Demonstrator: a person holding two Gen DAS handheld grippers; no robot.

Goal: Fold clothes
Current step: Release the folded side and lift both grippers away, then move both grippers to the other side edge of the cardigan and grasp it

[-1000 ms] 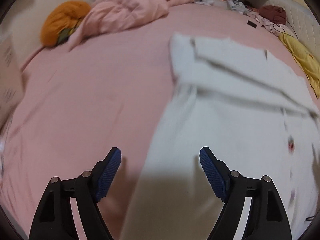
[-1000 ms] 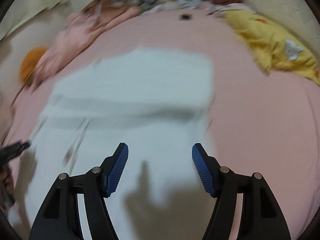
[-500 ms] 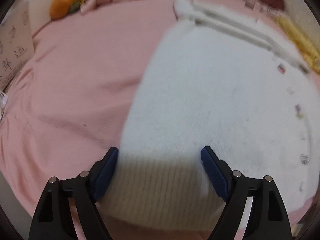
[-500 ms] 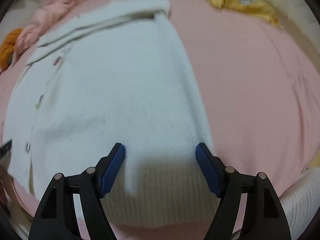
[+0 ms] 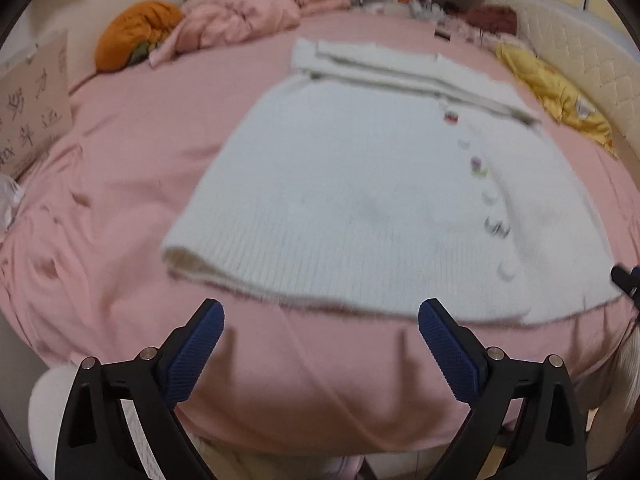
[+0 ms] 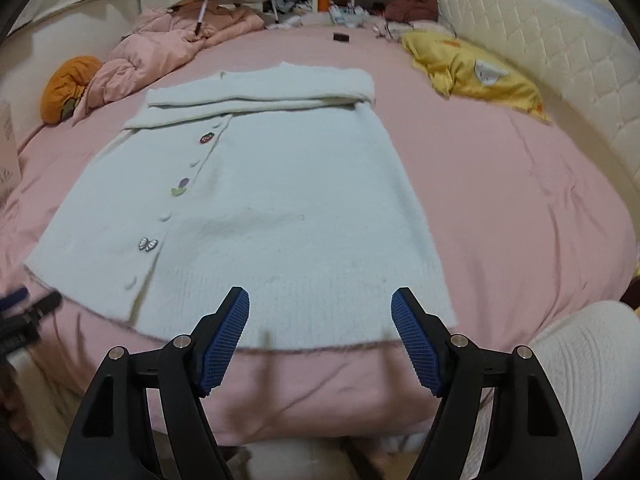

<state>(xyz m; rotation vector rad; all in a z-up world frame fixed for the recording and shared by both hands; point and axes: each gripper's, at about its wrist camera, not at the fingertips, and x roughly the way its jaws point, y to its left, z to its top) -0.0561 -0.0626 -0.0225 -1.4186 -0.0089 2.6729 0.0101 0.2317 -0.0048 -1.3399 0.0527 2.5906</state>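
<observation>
White cardigan (image 6: 256, 208) on the bed (image 6: 520, 184), long axis 6–12 o'clock, hem nearest me. Right tool (image 6: 320, 320) apart, empty, over hem; left tool (image 5: 320, 336) opening, empty, just short.

Both cameras sit at the near edge of the bed (image 6: 520, 184), each looking forward and steeply down past its own two fingers toward the far headboard side. The left view stands near the white cardigan (image 5: 360, 184) at its near-left corner, hem just beyond the fingers. The right view looks from the near-right, with the hem reaching between its fingers. Both take in the cardigan, the orange bundle (image 6: 70, 84), the pink quilt (image 5: 240, 24) and the yellow cloth (image 6: 472, 68).
</observation>
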